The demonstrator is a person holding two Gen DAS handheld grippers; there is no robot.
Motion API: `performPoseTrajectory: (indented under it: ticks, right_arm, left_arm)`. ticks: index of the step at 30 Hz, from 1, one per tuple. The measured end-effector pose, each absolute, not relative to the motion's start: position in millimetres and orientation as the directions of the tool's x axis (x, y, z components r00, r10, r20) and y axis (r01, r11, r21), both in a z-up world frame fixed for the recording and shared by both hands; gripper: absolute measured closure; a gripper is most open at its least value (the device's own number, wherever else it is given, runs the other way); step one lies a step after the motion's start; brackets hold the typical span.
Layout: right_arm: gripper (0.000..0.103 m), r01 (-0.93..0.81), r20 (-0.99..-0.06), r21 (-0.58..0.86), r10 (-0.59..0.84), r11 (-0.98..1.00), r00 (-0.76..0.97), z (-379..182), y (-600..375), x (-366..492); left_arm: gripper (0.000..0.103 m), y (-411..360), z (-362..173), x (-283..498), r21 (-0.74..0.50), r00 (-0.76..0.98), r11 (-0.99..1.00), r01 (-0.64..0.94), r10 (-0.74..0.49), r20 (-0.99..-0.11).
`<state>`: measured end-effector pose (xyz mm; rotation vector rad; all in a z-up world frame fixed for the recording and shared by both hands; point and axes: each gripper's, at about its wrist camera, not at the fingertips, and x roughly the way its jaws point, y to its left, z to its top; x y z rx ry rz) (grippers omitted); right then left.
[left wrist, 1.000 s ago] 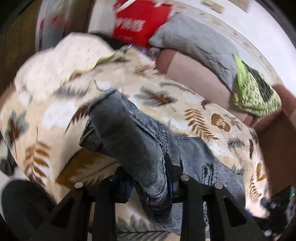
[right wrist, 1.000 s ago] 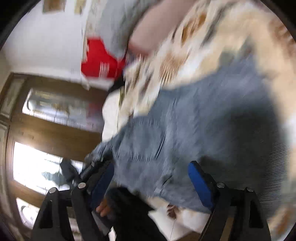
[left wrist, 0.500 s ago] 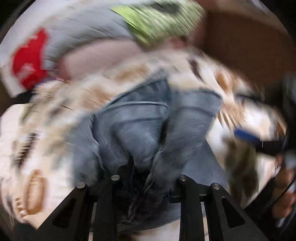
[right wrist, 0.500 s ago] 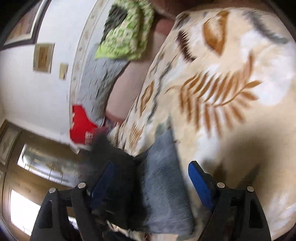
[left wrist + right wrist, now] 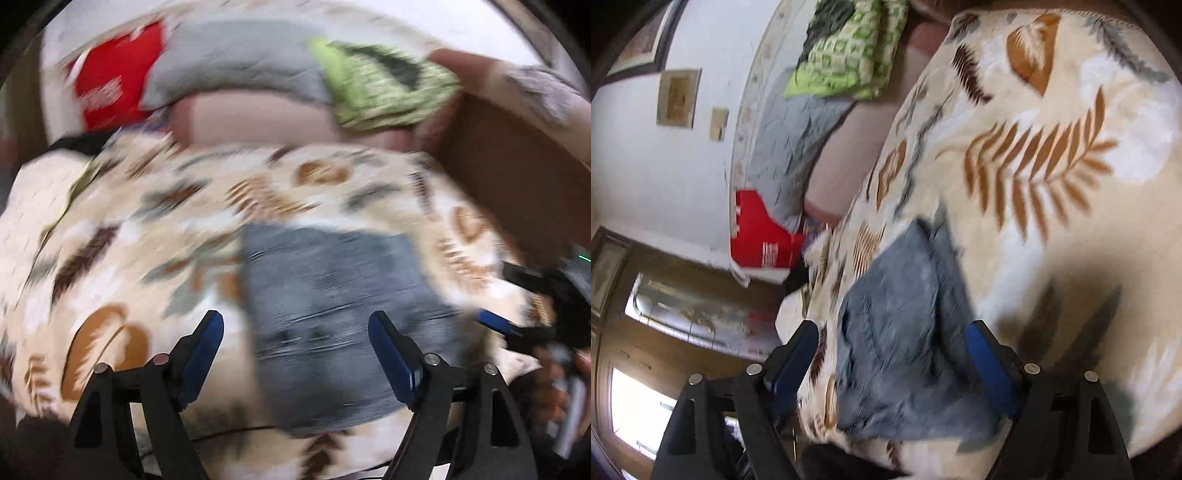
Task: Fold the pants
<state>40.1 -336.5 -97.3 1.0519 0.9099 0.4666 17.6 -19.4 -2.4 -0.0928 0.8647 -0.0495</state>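
Observation:
The grey-blue denim pants [image 5: 332, 314] lie folded in a compact rectangle on the cream leaf-print blanket [image 5: 129, 229]. My left gripper [image 5: 295, 354] is open and empty, hovering just above the near part of the folded pants. In the right wrist view the pants [image 5: 905, 332] lie between and beyond the jaws of my right gripper [image 5: 890, 362], which is open and empty. The right gripper also shows in the left wrist view [image 5: 517, 332] at the right edge, beside the pants. Both views are motion-blurred.
At the far side of the bed lie a grey pillow [image 5: 236, 62], a red bag [image 5: 114, 88], a green patterned cloth [image 5: 376, 88] and a pink bolster [image 5: 251, 118]. A brown headboard [image 5: 509, 173] stands at right. A wooden door and window [image 5: 646, 369] are at left.
My left gripper was shut on a pants leg, swung it over onto the pile, and has now opened and let go. The pants now lie flat and folded.

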Motion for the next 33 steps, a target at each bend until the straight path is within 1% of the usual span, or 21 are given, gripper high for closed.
performPoseTrajectory:
  ticks: [3, 5, 7, 9, 10, 12, 16, 17, 18, 19, 20, 21, 22, 23, 26, 28, 30, 31, 32, 33]
  right_arm:
    - [0.018, 0.130, -0.420, 0.900, 0.749, 0.416, 0.513, -104.1, -323.8, 24.4]
    - [0.018, 0.168, -0.437, 0.896, 0.753, 0.410, 0.491, -111.5, -318.3, 18.5]
    - [0.018, 0.213, -0.464, 0.885, 0.746, 0.414, 0.478, -119.1, -313.5, 19.2]
    - [0.018, 0.249, -0.469, 0.883, 0.745, 0.398, 0.475, -125.1, -310.9, 26.4]
    - [0.018, 0.272, -0.478, 0.878, 0.739, 0.394, 0.475, -127.9, -310.6, 28.7]
    - [0.018, 0.309, -0.486, 0.873, 0.735, 0.378, 0.473, -133.9, -307.3, 35.8]
    - [0.018, 0.341, -0.522, 0.851, 0.717, 0.400, 0.461, -135.2, -301.8, 43.1]
    - [0.021, 0.345, -0.538, 0.841, 0.708, 0.417, 0.457, -134.9, -300.7, 45.5]
    - [0.028, 0.361, -0.557, 0.828, 0.696, 0.428, 0.453, -137.2, -300.0, 48.2]
    - [0.053, 0.366, -0.576, 0.816, 0.686, 0.447, 0.445, -137.5, -299.5, 50.5]
    - [0.069, 0.368, -0.601, 0.798, 0.669, 0.477, 0.437, -137.2, -299.7, 51.3]
    - [0.075, 0.362, -0.627, 0.779, 0.648, 0.512, 0.432, -134.6, -298.4, 50.5]
    - [0.086, 0.339, -0.643, 0.765, 0.632, 0.547, 0.432, -128.9, -295.7, 48.4]
    - [0.087, 0.320, -0.653, 0.755, 0.619, 0.572, 0.436, -121.2, -291.6, 47.1]
    - [0.088, 0.223, -0.679, 0.708, 0.559, 0.670, 0.476, -86.6, -279.0, 37.8]
    - [0.088, 0.187, -0.708, 0.651, 0.499, 0.736, 0.500, -75.2, -271.5, 31.0]
    - [0.088, 0.190, -0.744, 0.600, 0.454, 0.777, 0.490, -86.9, -267.6, 27.1]
    - [0.085, 0.191, -0.753, 0.590, 0.449, 0.784, 0.481, -98.2, -266.1, 27.2]
    - [0.080, 0.180, -0.760, 0.578, 0.444, 0.796, 0.475, -114.0, -264.2, 28.9]
    - [0.080, 0.179, -0.756, 0.588, 0.458, 0.789, 0.468, -123.2, -263.8, 30.9]
  left_arm:
    - [0.022, -6.1, -20.0, 20.6, -0.138, 0.619, 0.990, -0.036, -0.086, -0.780]
    - [0.022, -10.1, -30.0, 23.7, -0.146, 0.613, 0.989, -0.012, -0.108, -0.783]
    - [0.022, -14.6, -42.3, 26.6, -0.129, 0.598, 0.992, 0.006, -0.107, -0.794]
    - [0.022, -16.5, -60.1, 28.2, -0.101, 0.575, 0.995, 0.007, -0.087, -0.813]
    - [0.021, -16.0, -65.4, 25.0, -0.117, 0.577, 0.993, 0.002, -0.097, -0.811]
    - [0.017, -8.7, -69.7, 23.8, -0.148, 0.575, 0.989, -0.005, -0.118, -0.809]
    - [0.016, -2.1, -76.3, 26.1, -0.172, 0.574, 0.985, -0.002, -0.140, -0.807]
    - [0.016, -1.8, -77.9, 26.4, -0.173, 0.577, 0.985, 0.001, -0.142, -0.804]
    - [0.016, -1.9, -78.2, 26.2, -0.172, 0.579, 0.985, 0.005, -0.143, -0.803]
    - [0.016, -1.4, -78.4, 27.1, -0.172, 0.580, 0.985, 0.007, -0.144, -0.802]
    - [0.016, -0.6, -79.1, 27.1, -0.178, 0.580, 0.984, 0.012, -0.152, -0.800]
    - [0.016, 0.5, -80.1, 27.4, -0.185, 0.579, 0.983, 0.013, -0.158, -0.800]
    - [0.016, 1.8, -80.2, 27.1, -0.193, 0.577, 0.981, 0.013, -0.165, -0.800]
    - [0.016, 3.3, -80.2, 26.8, -0.202, 0.575, 0.979, 0.011, -0.171, -0.800]
    - [0.016, 9.9, -68.9, 25.0, -0.227, 0.572, 0.974, -0.017, -0.177, -0.801]
    - [0.017, 13.3, -52.3, 21.1, -0.239, 0.610, 0.970, -0.036, -0.168, -0.774]
    - [0.017, 10.5, -32.2, 17.7, -0.256, 0.656, 0.966, -0.012, -0.186, -0.731]
    - [0.017, 5.4, -26.5, 18.2, -0.250, 0.667, 0.968, 0.000, -0.186, -0.721]
    - [0.016, -5.3, -26.7, 22.0, -0.216, 0.664, 0.976, 0.012, -0.169, -0.728]
    - [0.016, -15.0, -32.8, 26.6, -0.173, 0.645, 0.984, 0.029, -0.151, -0.749]
